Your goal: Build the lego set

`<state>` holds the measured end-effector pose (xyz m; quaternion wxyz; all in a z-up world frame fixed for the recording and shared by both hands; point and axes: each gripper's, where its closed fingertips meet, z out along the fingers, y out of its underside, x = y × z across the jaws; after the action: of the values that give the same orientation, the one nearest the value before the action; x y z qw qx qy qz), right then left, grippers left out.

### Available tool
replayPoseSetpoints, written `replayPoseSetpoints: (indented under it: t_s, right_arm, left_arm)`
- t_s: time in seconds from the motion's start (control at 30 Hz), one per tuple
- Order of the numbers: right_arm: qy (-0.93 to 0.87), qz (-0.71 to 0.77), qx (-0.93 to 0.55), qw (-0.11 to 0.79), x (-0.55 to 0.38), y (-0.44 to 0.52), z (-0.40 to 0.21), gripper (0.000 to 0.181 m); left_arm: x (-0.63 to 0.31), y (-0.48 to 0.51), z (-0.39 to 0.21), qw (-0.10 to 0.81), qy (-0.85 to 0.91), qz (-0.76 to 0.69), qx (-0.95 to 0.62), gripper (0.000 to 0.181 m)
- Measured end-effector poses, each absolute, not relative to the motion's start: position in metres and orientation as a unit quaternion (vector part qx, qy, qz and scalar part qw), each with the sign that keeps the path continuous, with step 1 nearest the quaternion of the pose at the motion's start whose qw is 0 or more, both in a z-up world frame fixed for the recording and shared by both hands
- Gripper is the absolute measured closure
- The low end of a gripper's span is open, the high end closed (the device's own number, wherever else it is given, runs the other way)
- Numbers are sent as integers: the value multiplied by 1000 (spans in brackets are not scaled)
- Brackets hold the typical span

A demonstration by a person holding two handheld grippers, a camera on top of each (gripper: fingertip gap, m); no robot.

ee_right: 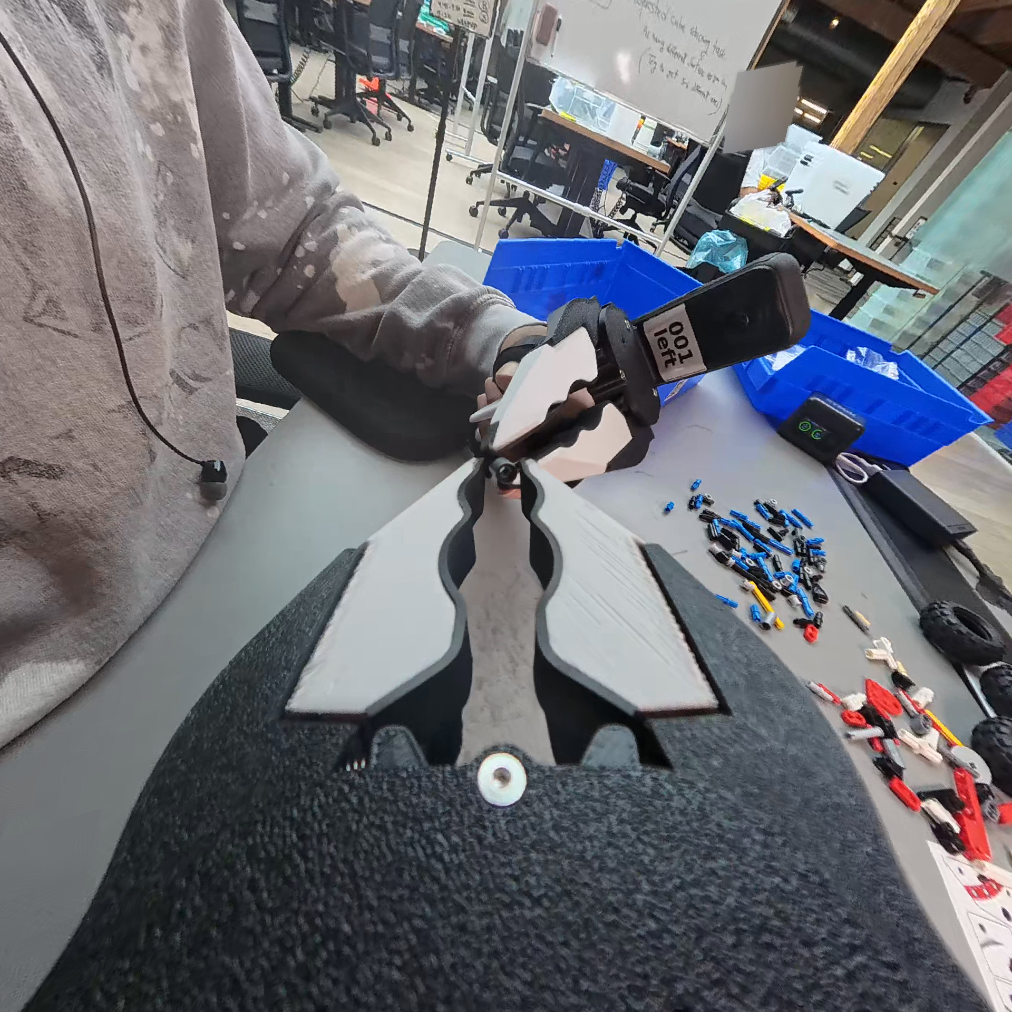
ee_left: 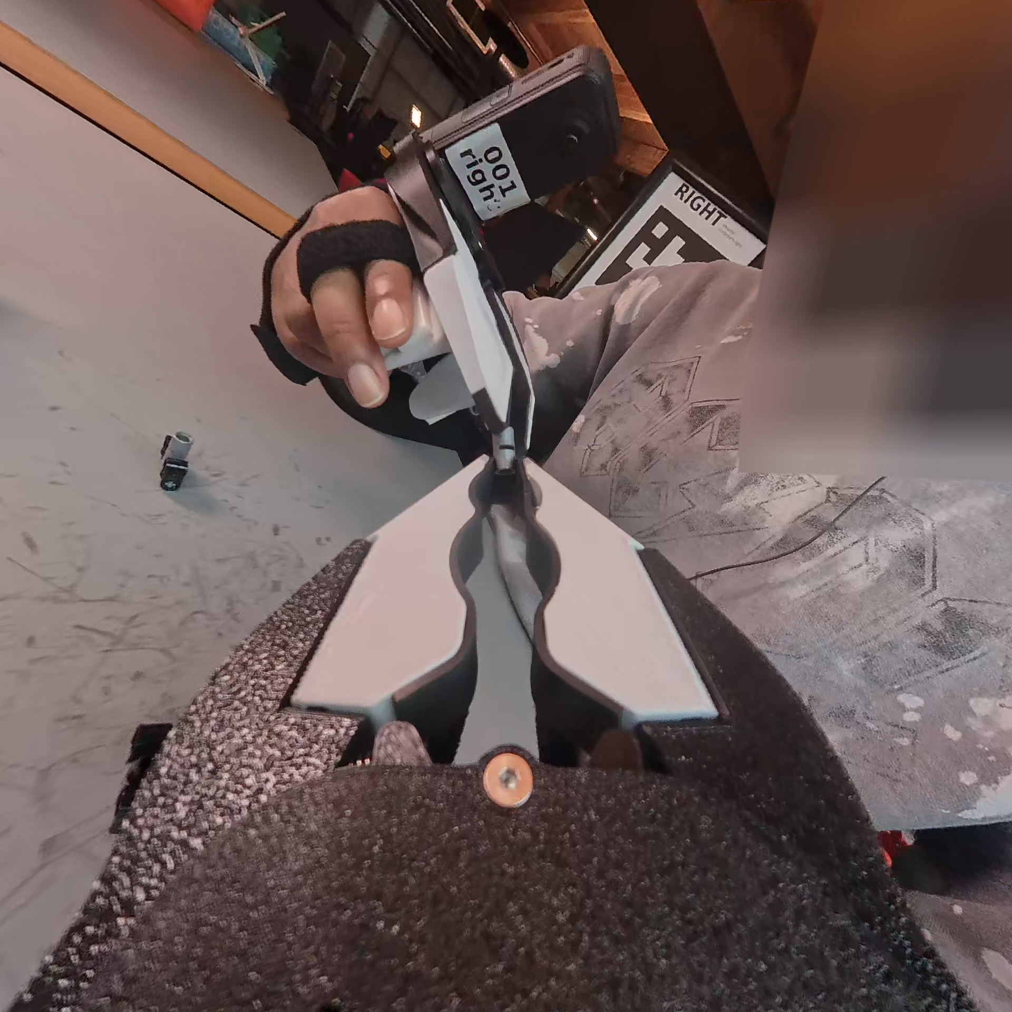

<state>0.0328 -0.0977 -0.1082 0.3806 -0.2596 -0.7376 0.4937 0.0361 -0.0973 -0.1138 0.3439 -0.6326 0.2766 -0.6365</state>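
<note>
I am pinching a small grey-and-black lego piece [ee_left: 505,450] between my closed left hand-held gripper [ee_left: 501,476] and closed right hand-held gripper [ee_right: 501,473], mating two parts, I judge. Next needs an aligned push; spare pins [ee_right: 766,558] are lying farther off on the worktop [ee_right: 630,525].

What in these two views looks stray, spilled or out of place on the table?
One small grey-and-black piece lies alone on the scuffed table, apart from the loose heap of blue and black pins beside the blue bins.
</note>
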Motion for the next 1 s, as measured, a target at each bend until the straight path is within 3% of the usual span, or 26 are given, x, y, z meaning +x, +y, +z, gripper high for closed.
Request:
replayPoseSetpoints:
  t_s: [0.77, 0.87, 1.0]
  right_arm:
    - [-745, 499, -238, 373, 38, -110, -111, 174]
    - [-734, 488, -296, 369, 32, -90, -115, 174]
    - [-743, 439, -365, 349, 36, -55, -133, 174]
  left_arm:
    - [45, -110, -111, 315, 280, -669, -612, 173]
    - [32, -95, -121, 359, 276, -604, -656, 161]
    - [-15, -68, -171, 415, 303, -361, -778, 147]
